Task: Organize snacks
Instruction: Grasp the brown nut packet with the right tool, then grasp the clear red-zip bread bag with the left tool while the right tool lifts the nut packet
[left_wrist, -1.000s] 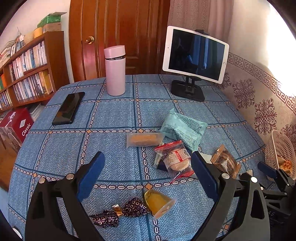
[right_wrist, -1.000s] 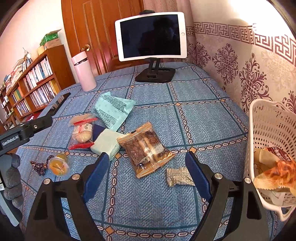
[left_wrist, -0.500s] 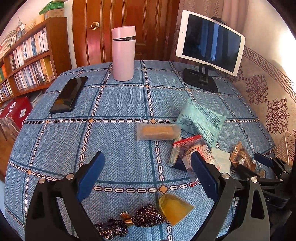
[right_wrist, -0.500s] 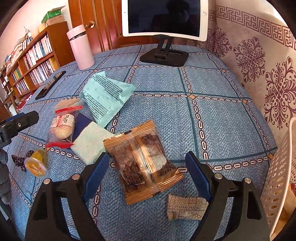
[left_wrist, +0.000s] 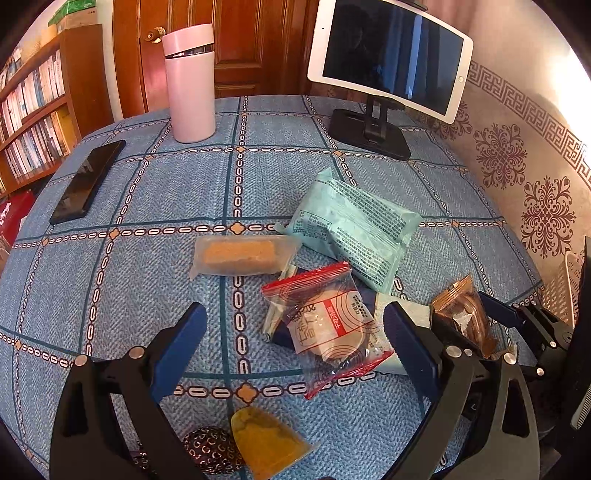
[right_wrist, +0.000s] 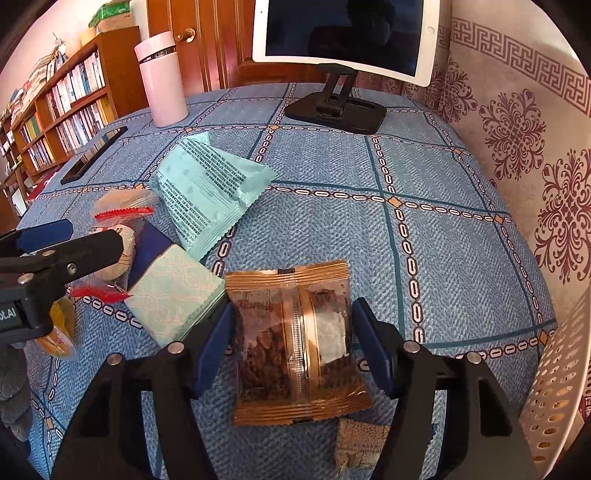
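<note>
Two grippers work over a bench (left_wrist: 155, 206) covered in a blue patterned cloth, snacks scattered across it. The right gripper (right_wrist: 293, 332) points steeply down with its blue fingers (right_wrist: 214, 343) on either side of a brown packet (right_wrist: 299, 343); the jaws have just been closing, the left pad is at the packet's edge and the right pad just beside it, and a firm grip cannot be told. The packet lies flat on the cloth, a small crumpled wrapper (right_wrist: 360, 443) just below its lower right corner. Left of it lies a pale green square packet (right_wrist: 173, 295) on a dark blue one, and beyond these a larger mint bag (right_wrist: 207, 188). A white perforated basket (right_wrist: 554, 387) stands at the right edge. The left gripper (left_wrist: 293, 343) hangs with its jaws wide apart and holding nothing; between its fingers (left_wrist: 177, 350), on the cloth, lies a clear red-edged packet (left_wrist: 328, 328). Nearer that camera are a yellow jelly cup (left_wrist: 266, 443) and a dark patterned sweet (left_wrist: 210, 448), touching. A clear-wrapped bar (left_wrist: 240, 254) lies beyond the red-edged packet. At the far side stand a pink flask (left_wrist: 190, 81) and a tablet (left_wrist: 388, 55) on a stand; a phone (left_wrist: 86, 182) lies at the left.
</note>
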